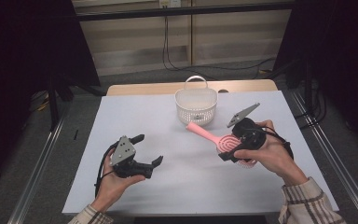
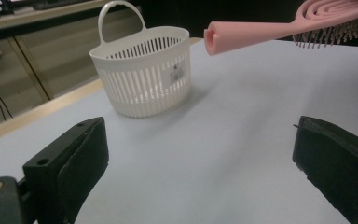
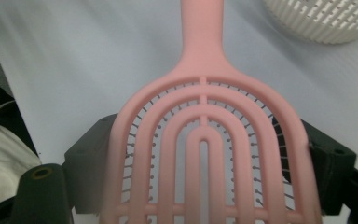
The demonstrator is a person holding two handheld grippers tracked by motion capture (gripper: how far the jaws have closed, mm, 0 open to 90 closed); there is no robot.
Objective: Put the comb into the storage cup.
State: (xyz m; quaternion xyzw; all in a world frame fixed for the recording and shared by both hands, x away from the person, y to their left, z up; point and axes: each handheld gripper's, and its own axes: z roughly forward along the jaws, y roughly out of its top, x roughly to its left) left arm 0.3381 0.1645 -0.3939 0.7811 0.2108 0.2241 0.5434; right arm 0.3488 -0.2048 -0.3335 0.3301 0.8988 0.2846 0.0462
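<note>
A pink vented hairbrush (image 1: 214,136) hangs above the table, its handle pointing toward the white slotted basket (image 1: 196,112). My right gripper (image 1: 235,150) is shut on the brush head, one jaw on each side edge. In the right gripper view the brush head (image 3: 205,140) sits between the black fingers (image 3: 91,158), bristles down, with the basket (image 3: 326,18) at the top right. My left gripper (image 1: 149,149) is held open over the sheet at the left, with nothing between its jaws. In the left gripper view the left gripper (image 2: 200,158) faces the basket (image 2: 144,79), and the brush handle (image 2: 261,30) sits high at the right.
A white sheet (image 1: 182,182) covers the table, and a strip of wooden tabletop (image 1: 144,88) shows at the far edge. The basket has a loop handle (image 1: 196,80) and stands upright at the back middle. Metal rails (image 1: 42,154) run along both sides.
</note>
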